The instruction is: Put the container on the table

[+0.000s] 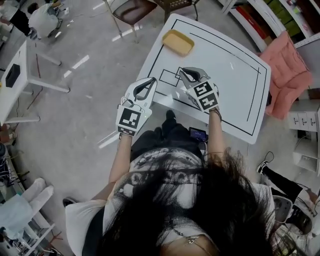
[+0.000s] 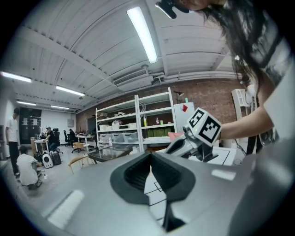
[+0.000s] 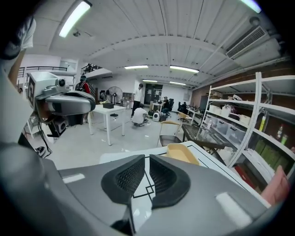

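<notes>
A shallow tan container [image 1: 177,42] sits on the far left corner of the white table [image 1: 240,75]; the right gripper view shows the container [image 3: 182,153] just beyond the jaws. My right gripper [image 1: 192,75] hovers over the table's near edge, shut with nothing between its pads [image 3: 147,159]. The left gripper [image 1: 145,87] hangs beside the table's left edge, over the floor, also shut and holding nothing [image 2: 150,154]. The left gripper view does not show the container, but it does catch the right gripper [image 2: 193,138].
Black lines and small squares are marked on the tabletop. A pink cushioned chair [image 1: 287,70] stands at the table's right, another chair [image 1: 135,10] beyond it. A white desk [image 1: 20,75] is off to the left. Shelving [image 3: 258,124] lines the right wall.
</notes>
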A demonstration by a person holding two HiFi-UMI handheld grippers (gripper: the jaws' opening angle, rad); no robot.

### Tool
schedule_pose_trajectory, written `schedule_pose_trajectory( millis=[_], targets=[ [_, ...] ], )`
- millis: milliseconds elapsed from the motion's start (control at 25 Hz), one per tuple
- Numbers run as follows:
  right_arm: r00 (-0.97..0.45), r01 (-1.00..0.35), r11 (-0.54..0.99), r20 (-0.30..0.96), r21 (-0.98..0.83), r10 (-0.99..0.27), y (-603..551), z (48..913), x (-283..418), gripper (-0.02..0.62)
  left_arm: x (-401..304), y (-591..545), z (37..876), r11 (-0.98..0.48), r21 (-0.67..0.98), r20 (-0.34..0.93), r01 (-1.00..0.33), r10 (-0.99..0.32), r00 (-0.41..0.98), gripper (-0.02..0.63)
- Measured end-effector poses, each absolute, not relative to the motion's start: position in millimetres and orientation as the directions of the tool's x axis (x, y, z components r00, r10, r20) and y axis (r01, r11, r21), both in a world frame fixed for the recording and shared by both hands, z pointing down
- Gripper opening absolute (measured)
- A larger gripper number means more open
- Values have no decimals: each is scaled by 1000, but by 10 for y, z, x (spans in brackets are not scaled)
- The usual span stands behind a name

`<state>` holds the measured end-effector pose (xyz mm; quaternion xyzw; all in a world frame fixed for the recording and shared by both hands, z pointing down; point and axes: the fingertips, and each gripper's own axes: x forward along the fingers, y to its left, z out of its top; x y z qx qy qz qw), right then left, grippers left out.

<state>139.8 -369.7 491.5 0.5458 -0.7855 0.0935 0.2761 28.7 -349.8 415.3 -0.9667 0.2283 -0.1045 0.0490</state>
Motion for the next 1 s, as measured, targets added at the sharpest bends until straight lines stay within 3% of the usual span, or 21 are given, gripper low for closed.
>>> schedule_pose_trajectory(
  millis=[600, 1000],
  targets=[
    [-201, -945, 305, 516, 123, -833, -2562, 4893, 842, 35, -27, -2745, 4392, -943, -108, 226, -316, -332, 916, 0],
    [-226, -947, 303, 453, 104, -862, -2088, 4698, 892, 27, -85, -2434, 4395, -929, -115, 235, -352, -370, 899, 0]
  ],
)
